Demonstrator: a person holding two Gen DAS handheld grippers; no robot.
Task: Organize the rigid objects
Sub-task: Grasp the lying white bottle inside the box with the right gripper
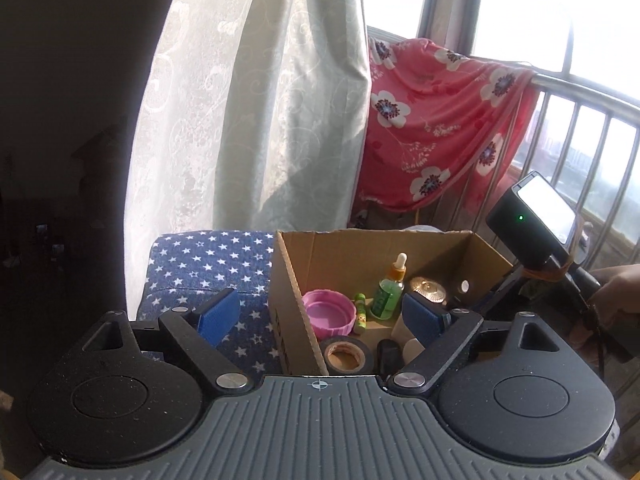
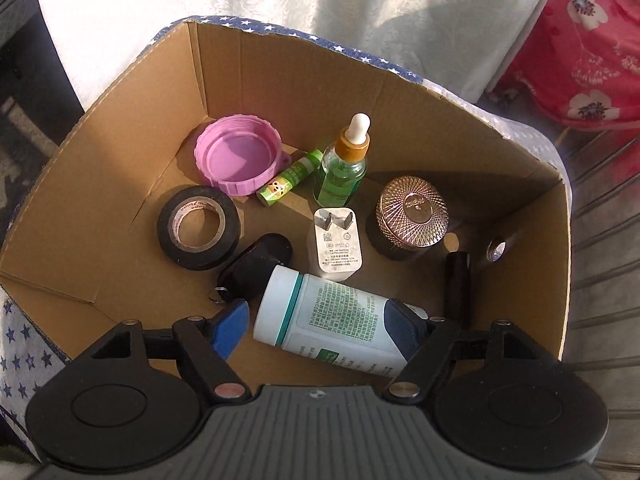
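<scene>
Cardboard box, open top, standing on a blue star-print cushion beside a pale curtain. Contents on the box floor: pink screw lid, open side up, at the far left; green lip-balm stick lying just beside it; green dropper bottle upright next to the stick; roll of black tape flat, nearer the camera; black key fob with ring, touching the tape's edge; white plug adapter standing with its prongs up in the middle; round jar with a patterned metallic lid to the right; small dark tube near the right wall. White pill bottle lying on its side at the near edge. Right gripper above the box, pointing steeply down, fingers spread wide either side of the pill bottle, gripping nothing. Left gripper at the box's left wall, fingers wide apart, empty. A red flowered cloth hangs on the railing behind.
</scene>
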